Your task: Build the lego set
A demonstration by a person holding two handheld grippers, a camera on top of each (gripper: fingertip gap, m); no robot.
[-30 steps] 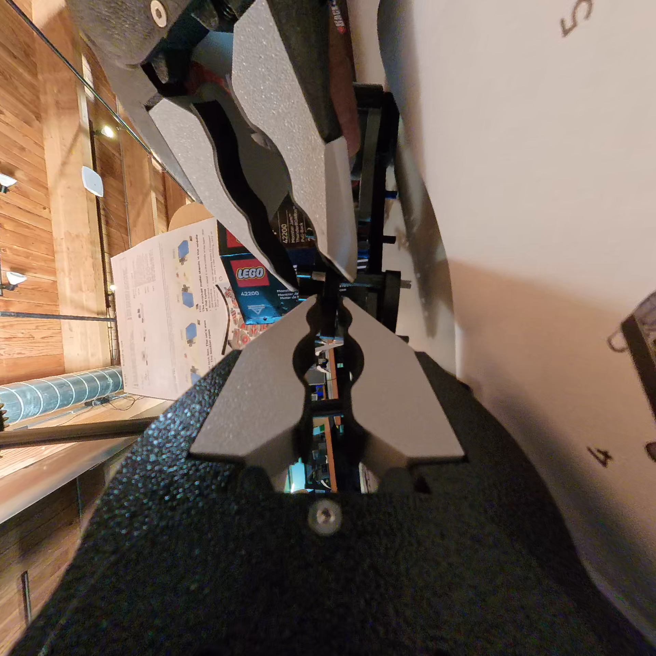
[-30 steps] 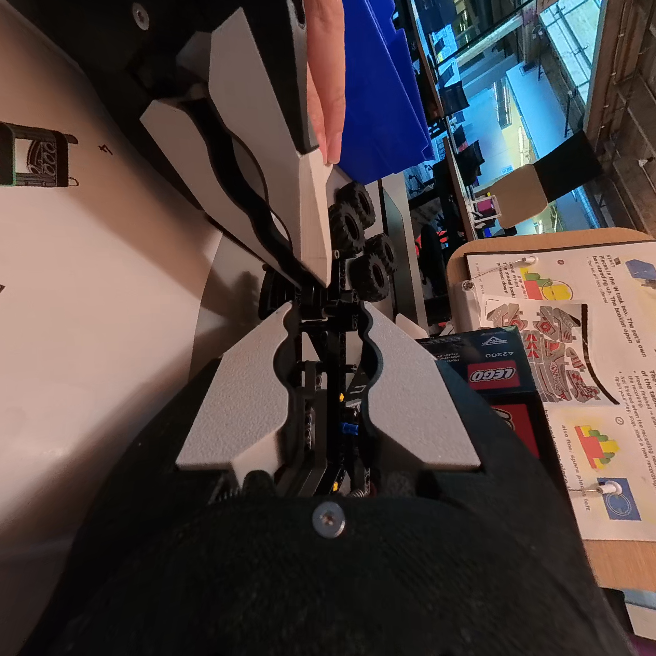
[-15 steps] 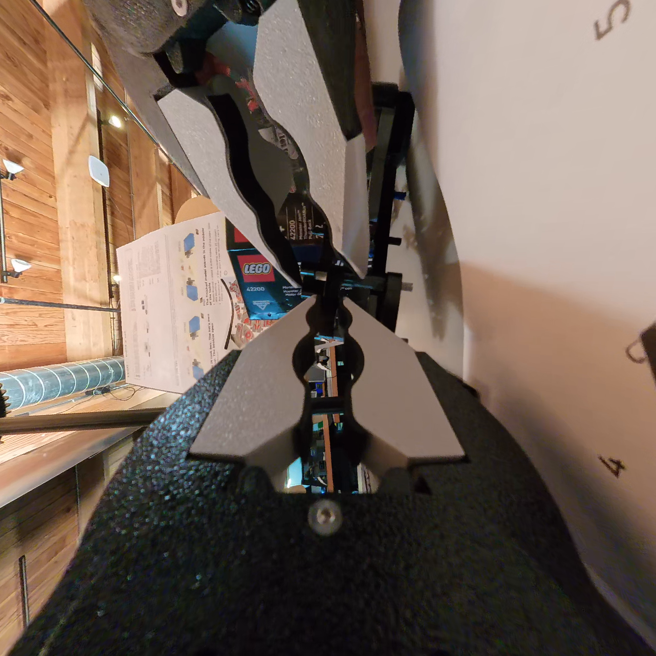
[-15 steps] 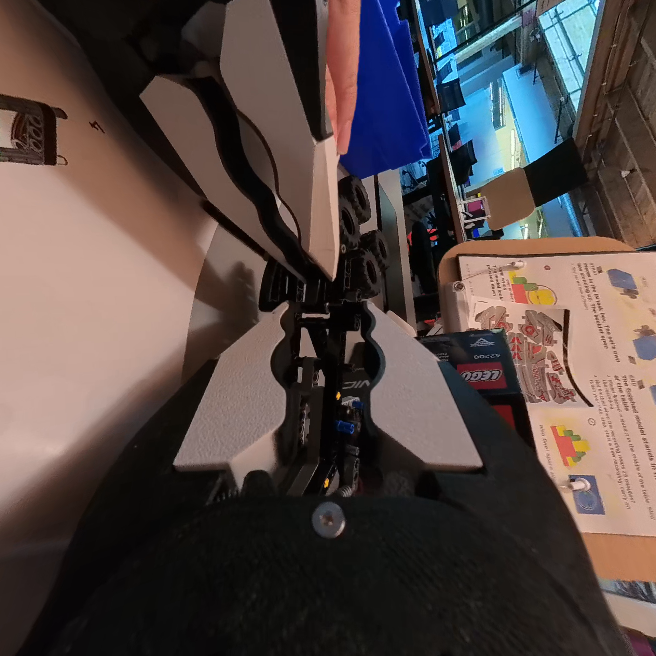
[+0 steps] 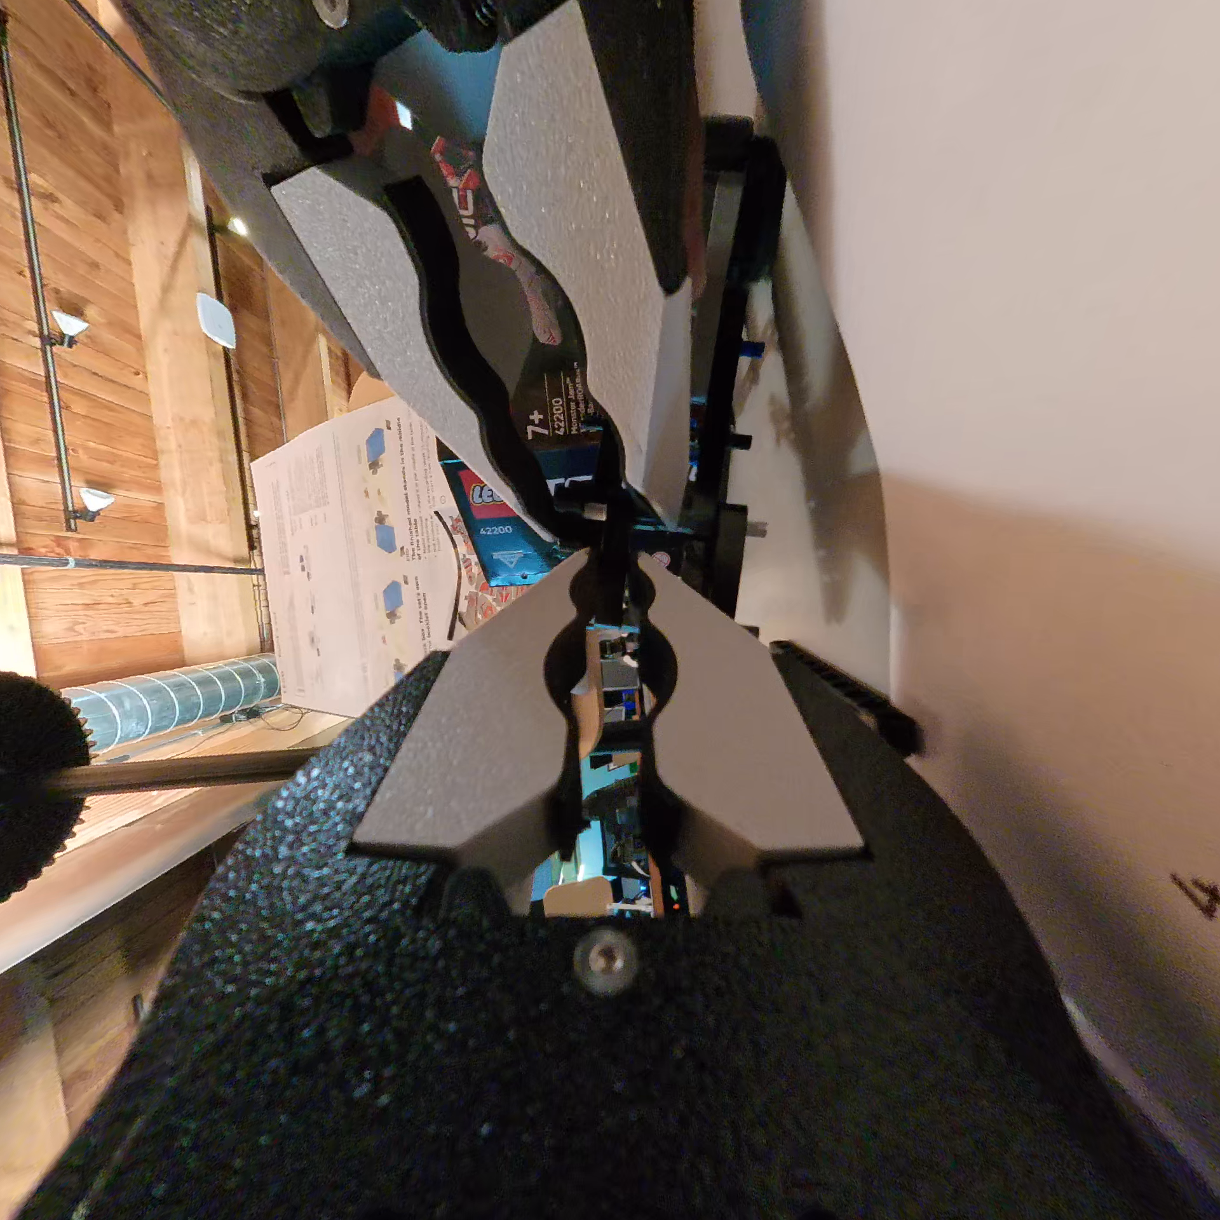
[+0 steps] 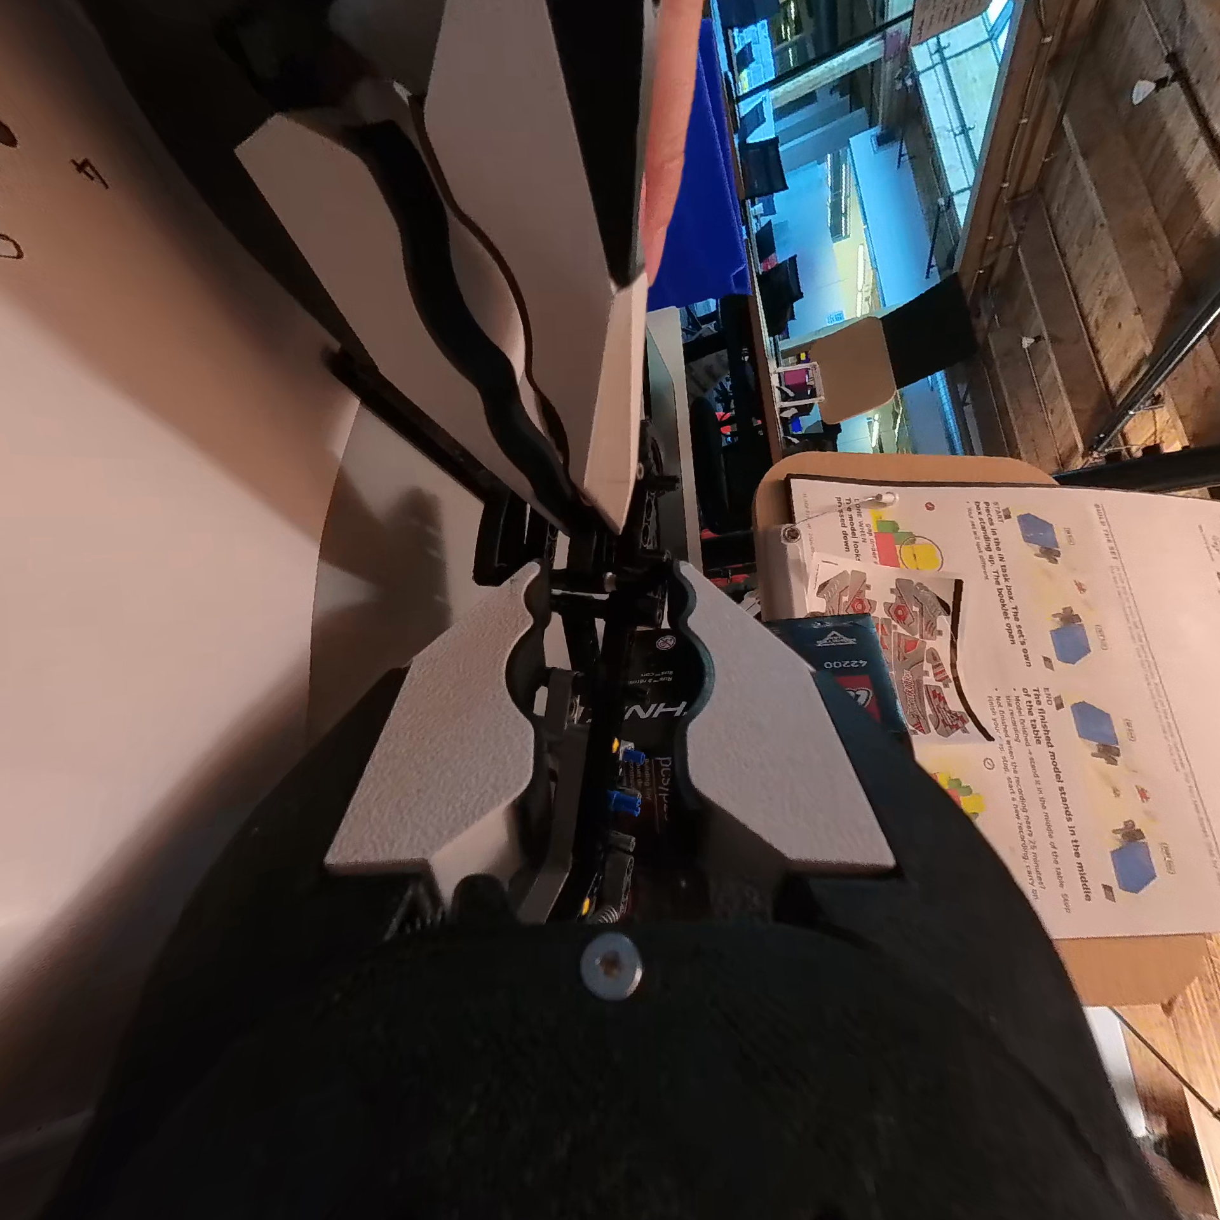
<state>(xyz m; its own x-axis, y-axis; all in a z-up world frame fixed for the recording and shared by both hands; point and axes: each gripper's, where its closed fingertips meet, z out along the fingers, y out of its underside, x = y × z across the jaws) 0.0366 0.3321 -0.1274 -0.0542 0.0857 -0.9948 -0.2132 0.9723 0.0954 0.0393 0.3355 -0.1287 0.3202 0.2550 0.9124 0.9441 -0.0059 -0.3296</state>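
Black frame (image 6: 594, 660) of the half-built model sits between both tongs: the left gripper (image 5: 610, 561) is clenched on a thin black piece (image 5: 610, 528), the right gripper (image 6: 604, 581) grasps the frame. Judging by the bare frame, wheels and body remain.

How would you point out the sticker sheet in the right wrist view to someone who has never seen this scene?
Start at the large white printed instruction sheet on the wooden board at the right. The sticker sheet lies over its left part, beside the dark set box. Unlike the sheet's blue and yellow diagrams, it carries red and grey jagged decals with a curved black edge.
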